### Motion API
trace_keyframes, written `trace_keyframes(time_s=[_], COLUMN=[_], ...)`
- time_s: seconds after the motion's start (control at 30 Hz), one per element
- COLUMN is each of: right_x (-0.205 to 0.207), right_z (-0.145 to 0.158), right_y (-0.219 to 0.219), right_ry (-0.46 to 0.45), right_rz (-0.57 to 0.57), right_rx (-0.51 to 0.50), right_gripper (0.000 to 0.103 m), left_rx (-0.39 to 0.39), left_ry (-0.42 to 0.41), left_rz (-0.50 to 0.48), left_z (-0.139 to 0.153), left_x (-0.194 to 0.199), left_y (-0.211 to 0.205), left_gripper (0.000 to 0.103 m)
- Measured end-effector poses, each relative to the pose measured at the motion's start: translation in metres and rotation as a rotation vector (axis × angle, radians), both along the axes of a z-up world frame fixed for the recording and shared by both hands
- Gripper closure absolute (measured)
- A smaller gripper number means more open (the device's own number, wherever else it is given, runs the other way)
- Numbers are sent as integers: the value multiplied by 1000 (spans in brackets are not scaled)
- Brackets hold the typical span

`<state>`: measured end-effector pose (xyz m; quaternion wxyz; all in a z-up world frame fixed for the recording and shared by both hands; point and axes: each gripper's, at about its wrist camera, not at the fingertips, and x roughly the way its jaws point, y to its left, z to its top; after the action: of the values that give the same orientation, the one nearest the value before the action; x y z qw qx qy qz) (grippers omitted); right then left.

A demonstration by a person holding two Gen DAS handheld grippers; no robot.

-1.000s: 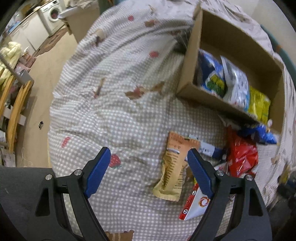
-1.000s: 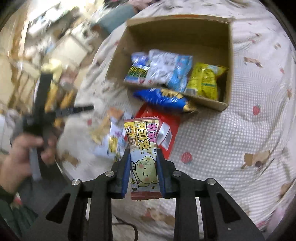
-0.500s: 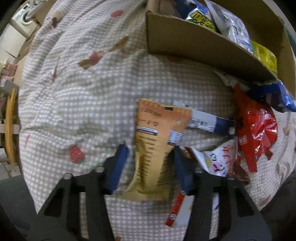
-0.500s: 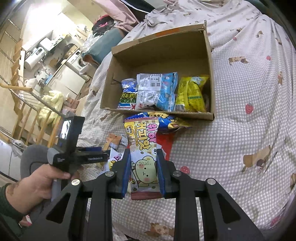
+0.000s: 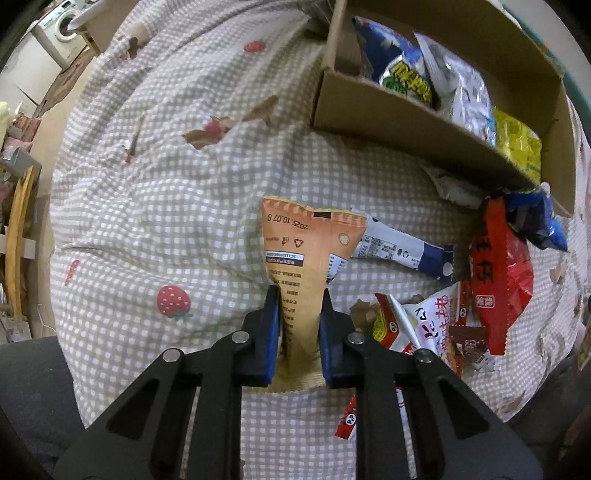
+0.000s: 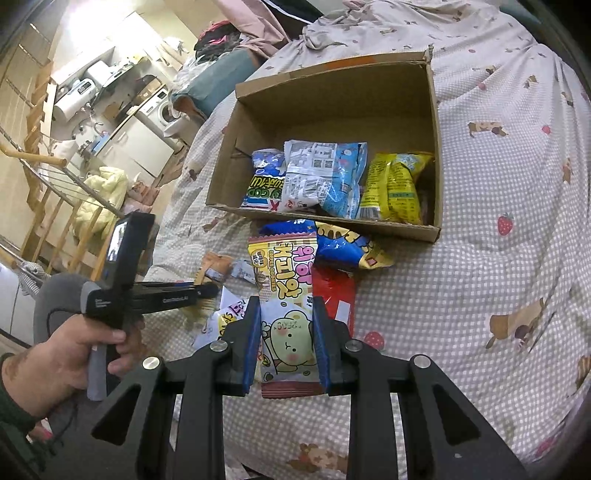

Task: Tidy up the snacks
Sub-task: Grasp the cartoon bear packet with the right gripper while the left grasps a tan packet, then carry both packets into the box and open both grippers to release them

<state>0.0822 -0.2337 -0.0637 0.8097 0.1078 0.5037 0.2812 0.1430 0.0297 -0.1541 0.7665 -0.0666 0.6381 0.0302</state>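
The left gripper (image 5: 298,306), spread wide a second ago, has dropped and clamped the orange snack packet (image 5: 306,251) on the checked bedspread (image 5: 147,221). The right gripper (image 6: 285,321) keeps pinching a cookie packet (image 6: 286,295), seemingly raised, before the cardboard box (image 6: 332,96).

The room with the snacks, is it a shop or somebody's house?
Most likely somebody's house. The snacks lie on a checked bedcover printed with strawberries and bears, there is a washing machine in the background, and wooden stair rails with laundry draped over them.
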Motion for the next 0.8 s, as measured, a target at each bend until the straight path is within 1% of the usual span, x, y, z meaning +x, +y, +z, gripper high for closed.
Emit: trace_keyframes(time_s=[0.13,0.2,0.27,0.3,0.4,0.5,0.6,0.7,0.8], right_x=[-1,-3,-4,-5,-6,-6,-6,-7,-7], right_z=[1,4,6,6,7,8,9,12,15], right_y=[-1,0,1,1,1,0,-2,-3,-6], right_ry=[-11,-21,-31,-35,-39,-41,-46,-55,-66], right_rz=[-2,2,5,5,4,-2,-7,-12,-23], right_rx=[9,10,9,8,7,11,18,24,38], right_gripper=[76,76,76,76,76,76,76,76,76], left_rx=[-16,-20,-4,20,71,44,28,15,-1], left_ry=[-29,-55,-98,-127,-149,-153,-181,-222,-291], left_rz=[16,21,17,17,40,83,95,78,50], left_z=[12,25,38,45,53,55,61,68,85], left_x=[-8,-13,-16,-19,-23,-24,-25,-23,-24], left_y=[6,9,10,11,20,31,33,23,12], left_gripper=[88,88,88,88,88,89,89,89,89])
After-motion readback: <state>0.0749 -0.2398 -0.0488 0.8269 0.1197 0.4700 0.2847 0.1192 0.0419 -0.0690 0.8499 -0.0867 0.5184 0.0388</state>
